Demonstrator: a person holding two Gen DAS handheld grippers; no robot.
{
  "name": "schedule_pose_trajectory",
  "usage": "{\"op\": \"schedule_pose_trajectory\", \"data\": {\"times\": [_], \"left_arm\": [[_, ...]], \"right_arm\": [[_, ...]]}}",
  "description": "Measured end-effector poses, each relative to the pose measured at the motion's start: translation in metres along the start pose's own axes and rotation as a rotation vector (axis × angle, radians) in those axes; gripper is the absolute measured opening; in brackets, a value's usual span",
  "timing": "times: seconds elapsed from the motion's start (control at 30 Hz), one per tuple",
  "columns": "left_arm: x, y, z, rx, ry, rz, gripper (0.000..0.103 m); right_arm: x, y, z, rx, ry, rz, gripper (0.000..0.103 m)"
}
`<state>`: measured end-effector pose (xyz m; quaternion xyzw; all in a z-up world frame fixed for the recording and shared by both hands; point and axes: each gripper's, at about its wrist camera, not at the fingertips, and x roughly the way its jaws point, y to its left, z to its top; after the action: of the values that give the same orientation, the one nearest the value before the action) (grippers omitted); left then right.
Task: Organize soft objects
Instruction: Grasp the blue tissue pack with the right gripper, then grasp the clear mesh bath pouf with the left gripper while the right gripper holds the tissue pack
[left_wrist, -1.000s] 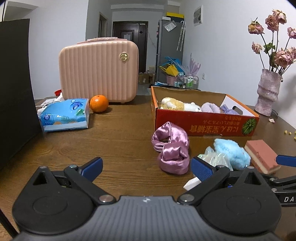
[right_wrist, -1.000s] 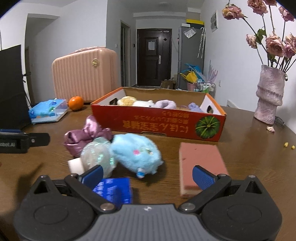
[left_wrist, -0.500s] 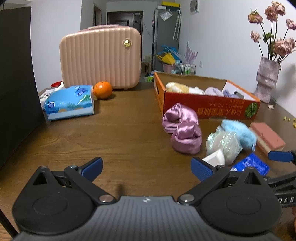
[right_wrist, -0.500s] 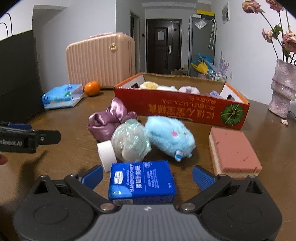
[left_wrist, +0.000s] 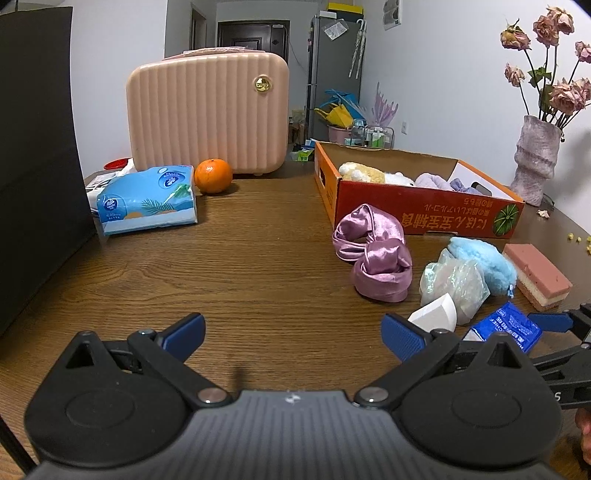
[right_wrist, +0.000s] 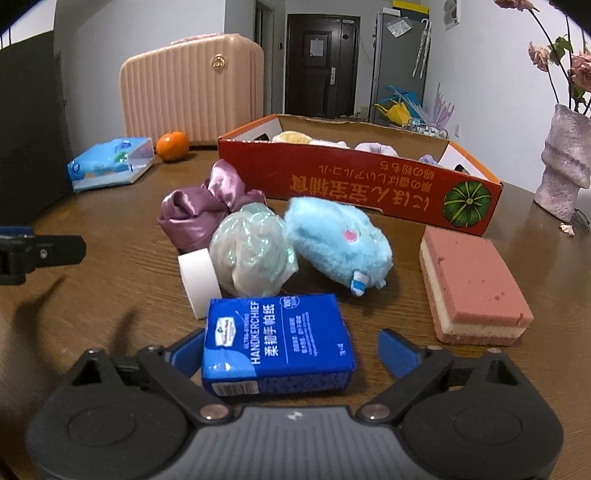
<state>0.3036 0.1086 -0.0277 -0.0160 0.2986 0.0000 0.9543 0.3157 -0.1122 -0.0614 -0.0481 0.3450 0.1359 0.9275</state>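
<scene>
Straddling the blue handkerchief pack (right_wrist: 275, 341), the right tool (right_wrist: 291, 354) has its jaws just closing in, a gap still showing at the right pad. The pack lies on the counter (left_wrist: 258, 266) just in front of the white roll (right_wrist: 197, 282), mesh pouf (right_wrist: 253, 254) and blue plush (right_wrist: 336, 240). The left tool (left_wrist: 293, 330) is spread wide over bare wood.

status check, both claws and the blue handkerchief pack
Left claw open, empty, over bare table. Right claw closing around blue handkerchief tissue pack, gap still at right pad. White foam wedge touches the pack's far left corner.
</scene>
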Motion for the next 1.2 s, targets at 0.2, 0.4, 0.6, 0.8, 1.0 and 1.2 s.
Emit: {"op": "schedule_pose_trajectory", "data": {"times": [0.2, 0.4, 0.6, 0.8, 1.0, 1.2], "left_arm": [[0.002, 0.002, 0.0, -0.009, -0.002, 0.018, 0.103], [0.004, 0.006, 0.002, -0.032, -0.011, 0.047, 0.103], [0.003, 0.009, 0.006, -0.055, -0.035, 0.069, 0.103], [0.004, 0.0, 0.01, -0.053, -0.042, 0.06, 0.103], [0.006, -0.023, 0.012, -0.022, -0.044, 0.037, 0.103], [0.011, -0.046, 0.017, 0.003, -0.043, 0.029, 0.103]], "right_arm": [[-0.003, 0.001, -0.002, -0.003, -0.012, 0.049, 0.073], [-0.007, -0.005, 0.001, 0.025, -0.028, 0.059, 0.072], [-0.015, -0.013, 0.003, 0.048, -0.068, 0.066, 0.072], [-0.02, -0.023, 0.005, 0.057, -0.096, 0.059, 0.072], [-0.028, -0.037, 0.005, 0.073, -0.131, 0.048, 0.072], [-0.034, -0.054, 0.005, 0.084, -0.165, 0.028, 0.072]]}}
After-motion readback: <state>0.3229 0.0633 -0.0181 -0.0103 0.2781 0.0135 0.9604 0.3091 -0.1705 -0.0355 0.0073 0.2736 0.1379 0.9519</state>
